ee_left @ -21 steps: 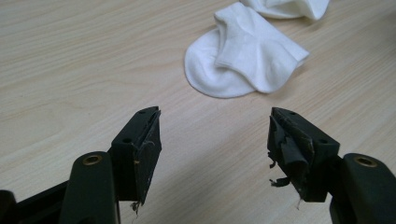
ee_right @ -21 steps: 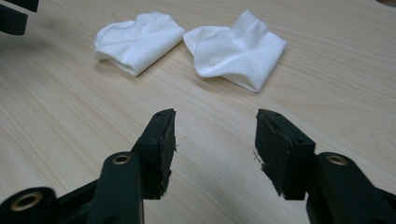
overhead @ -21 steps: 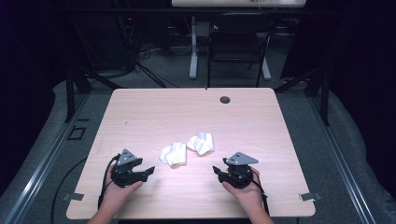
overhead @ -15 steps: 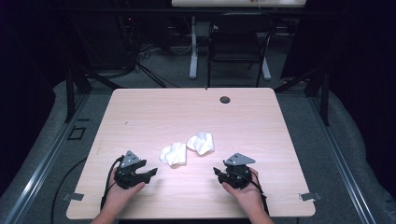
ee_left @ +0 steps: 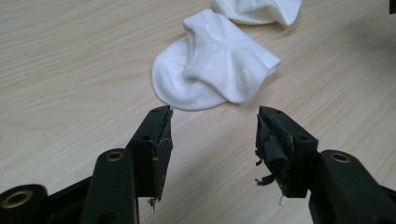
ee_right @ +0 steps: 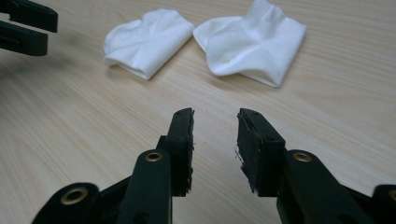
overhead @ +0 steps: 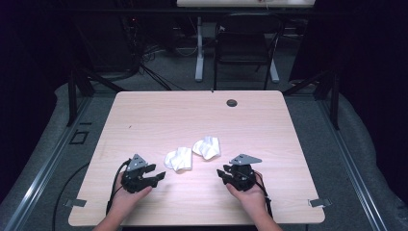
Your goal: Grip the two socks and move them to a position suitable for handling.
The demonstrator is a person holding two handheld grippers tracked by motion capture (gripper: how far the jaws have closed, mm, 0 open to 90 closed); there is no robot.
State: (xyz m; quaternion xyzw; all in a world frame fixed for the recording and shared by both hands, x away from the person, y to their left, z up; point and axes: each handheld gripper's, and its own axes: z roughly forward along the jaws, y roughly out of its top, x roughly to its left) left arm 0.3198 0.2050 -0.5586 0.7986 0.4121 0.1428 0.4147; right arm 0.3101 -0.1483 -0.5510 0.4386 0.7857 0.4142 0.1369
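Two small white socks lie side by side near the middle of the wooden table (overhead: 159,120). The left sock (overhead: 178,159) (ee_left: 215,65) (ee_right: 147,41) is folded over. The right sock (overhead: 207,147) (ee_right: 254,42) (ee_left: 257,9) lies just beyond it. My left gripper (overhead: 158,177) (ee_left: 214,135) rests near the front edge, open, its jaws pointing at the left sock from a short way off. My right gripper (overhead: 222,175) (ee_right: 215,140) sits to the right of the socks, open with a narrower gap and nothing between its jaws. A hand holds each gripper.
A dark round grommet (overhead: 232,102) sits near the table's far edge. Beyond the table stand a chair (overhead: 243,48) and a white desk leg (overhead: 199,48) on grey carpet. Metal brackets (overhead: 318,202) stick out at the table's front corners.
Both grippers have barely shifted; the left one has drawn slightly back toward the front edge. The socks have not moved.
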